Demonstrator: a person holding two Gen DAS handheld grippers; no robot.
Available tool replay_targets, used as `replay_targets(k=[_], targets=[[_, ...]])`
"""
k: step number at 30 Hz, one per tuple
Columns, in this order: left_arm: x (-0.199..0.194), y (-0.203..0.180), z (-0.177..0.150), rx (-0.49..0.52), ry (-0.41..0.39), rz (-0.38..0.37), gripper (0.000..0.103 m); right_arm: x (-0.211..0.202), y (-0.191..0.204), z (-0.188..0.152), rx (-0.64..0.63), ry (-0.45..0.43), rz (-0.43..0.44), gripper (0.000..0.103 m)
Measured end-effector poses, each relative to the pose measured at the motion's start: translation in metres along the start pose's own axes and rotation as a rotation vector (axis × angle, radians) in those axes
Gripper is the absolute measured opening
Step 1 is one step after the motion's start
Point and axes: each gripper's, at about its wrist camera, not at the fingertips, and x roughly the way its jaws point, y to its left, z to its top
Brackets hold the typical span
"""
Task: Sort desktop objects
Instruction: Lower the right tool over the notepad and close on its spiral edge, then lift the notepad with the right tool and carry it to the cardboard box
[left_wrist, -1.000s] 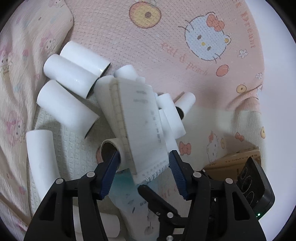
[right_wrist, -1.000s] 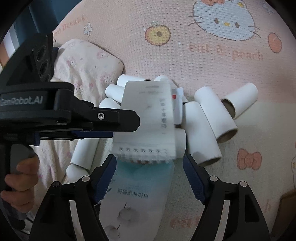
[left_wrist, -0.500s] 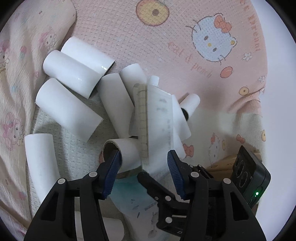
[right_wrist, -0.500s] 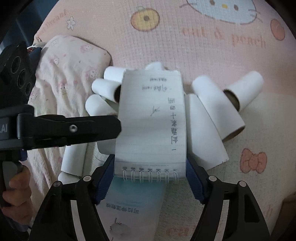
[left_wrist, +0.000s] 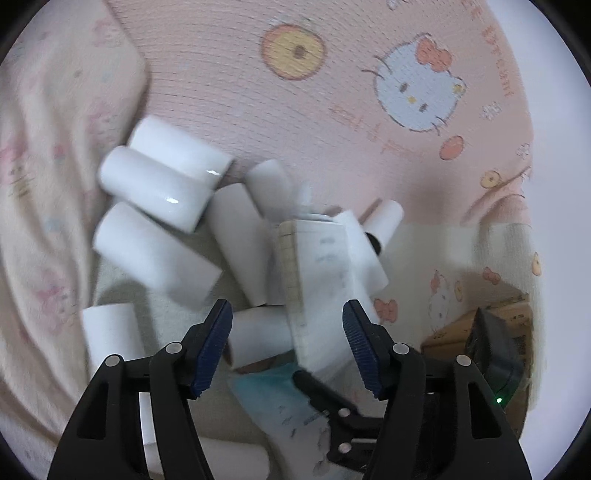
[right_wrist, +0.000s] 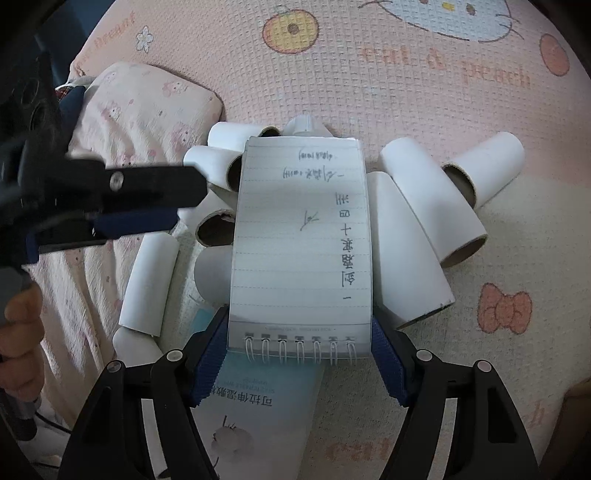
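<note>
A small spiral notebook (right_wrist: 301, 236) with handwritten lines is held above the pile, and my right gripper (right_wrist: 299, 349) is shut on its spiral end, a blue pad on each side edge. In the left wrist view the notebook (left_wrist: 321, 273) shows edge-on, tilted. My left gripper (left_wrist: 286, 317) is open and its jaws are still opening. The notebook's lower end hangs between them, and the pads do not press on it. Several white cardboard tubes (right_wrist: 410, 251) lie heaped on the pink blanket (right_wrist: 369, 85). A white and teal pouch (right_wrist: 258, 410) lies under the notebook.
A pale printed pillow (right_wrist: 147, 107) borders the pile on the left. A brown cardboard box (left_wrist: 476, 321) stands at the right edge in the left wrist view. A hand (right_wrist: 18, 339) holds the left gripper's handle. A white ribbed cap (right_wrist: 304, 123) pokes out behind the notebook.
The left pads, close on the notebook a second ago, have spread apart. The notebook swung flat into the right gripper's jaws, which closed on its spiral end.
</note>
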Motion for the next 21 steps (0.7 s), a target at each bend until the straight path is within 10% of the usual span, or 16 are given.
replay_targets(k=[12, 21], targets=[[0.044, 0.012, 0.007, -0.123, 0.074, -0.104, 0.037, 0.003, -0.012, -0.001, 0.037, 0.013, 0.017, 0.071], [0.039, -0.009, 0.002, -0.014, 0.023, -0.068, 0.019, -0.001, -0.012, -0.001, 0.036, 0.005, 0.033, 0.071]])
